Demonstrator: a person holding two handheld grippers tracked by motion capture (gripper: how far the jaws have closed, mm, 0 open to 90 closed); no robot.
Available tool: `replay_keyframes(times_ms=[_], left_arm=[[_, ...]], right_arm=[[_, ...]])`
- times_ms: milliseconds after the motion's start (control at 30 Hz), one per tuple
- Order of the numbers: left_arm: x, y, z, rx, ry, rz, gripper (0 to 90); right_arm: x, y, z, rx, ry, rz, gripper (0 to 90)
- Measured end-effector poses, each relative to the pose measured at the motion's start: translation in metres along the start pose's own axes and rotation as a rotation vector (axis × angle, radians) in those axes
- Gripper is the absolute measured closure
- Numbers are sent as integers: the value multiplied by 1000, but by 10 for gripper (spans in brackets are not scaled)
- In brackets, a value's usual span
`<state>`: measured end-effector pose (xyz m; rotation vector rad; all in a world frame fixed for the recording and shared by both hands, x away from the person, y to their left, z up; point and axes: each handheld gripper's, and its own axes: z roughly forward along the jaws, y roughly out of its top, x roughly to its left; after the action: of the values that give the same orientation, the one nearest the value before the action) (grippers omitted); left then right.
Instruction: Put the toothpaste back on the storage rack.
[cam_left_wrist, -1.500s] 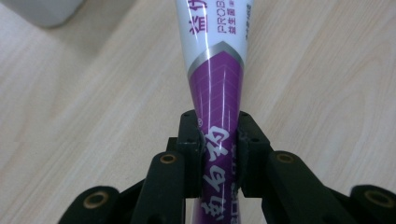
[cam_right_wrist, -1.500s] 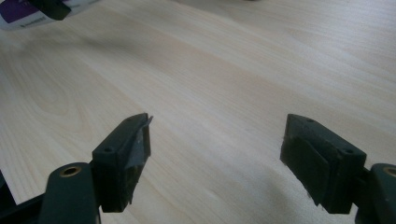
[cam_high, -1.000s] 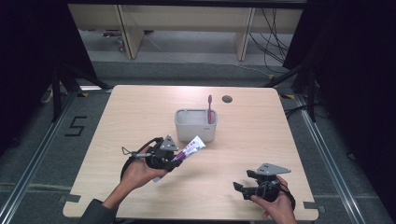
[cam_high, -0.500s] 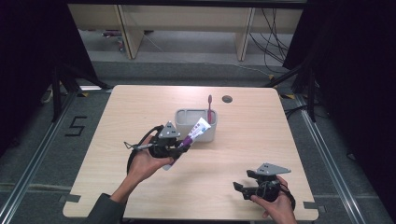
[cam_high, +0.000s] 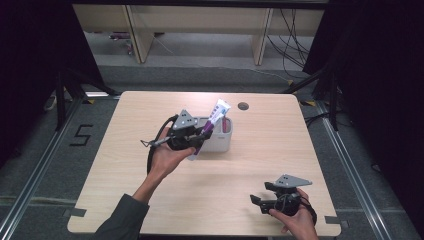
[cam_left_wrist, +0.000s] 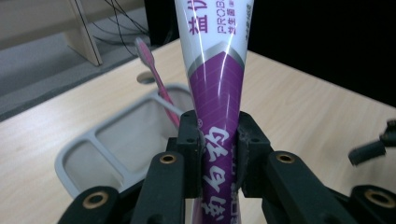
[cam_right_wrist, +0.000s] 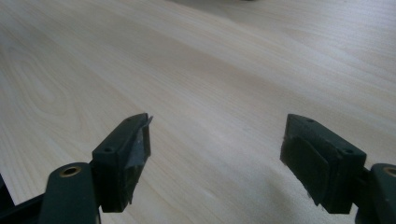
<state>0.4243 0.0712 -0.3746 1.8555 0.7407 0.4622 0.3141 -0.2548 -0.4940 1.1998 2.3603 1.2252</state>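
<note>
1. The left gripper (cam_left_wrist: 215, 154) is clenching a purple-and-white toothpaste tube (cam_left_wrist: 217, 88), which is hanging above the near edge of the grey holder (cam_high: 222, 140)
2. The tube's long axis is tilting up and away over the holder, beside the pink toothbrush (cam_left_wrist: 156, 79)
3. The right gripper (cam_right_wrist: 217, 158) is resting released, well apart from the holder

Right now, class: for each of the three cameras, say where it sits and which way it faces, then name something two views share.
High view: above the person's side, looking forward and down on the table; both forearms, left claw, right claw.
Left gripper view: on the left claw, looking along the gripped toothpaste tube towards the grey holder and toothbrush.
Right gripper view: on the right claw, jaws apart, facing bare tabletop.
Shared: tube, holder.
</note>
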Motion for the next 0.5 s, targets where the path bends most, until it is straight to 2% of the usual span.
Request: replay_keyframes(times_ms=[100, 267, 500], left_arm=[[4, 7, 4, -27, 21, -11, 741], [8, 16, 11, -75, 41, -30, 741], [14, 28, 21, -112, 64, -42, 741]], right_arm=[[-1, 0, 0, -4, -10, -5, 248], [-1, 0, 1, -8, 2, -3, 248], [0, 0, 0, -1, -1, 0, 248]])
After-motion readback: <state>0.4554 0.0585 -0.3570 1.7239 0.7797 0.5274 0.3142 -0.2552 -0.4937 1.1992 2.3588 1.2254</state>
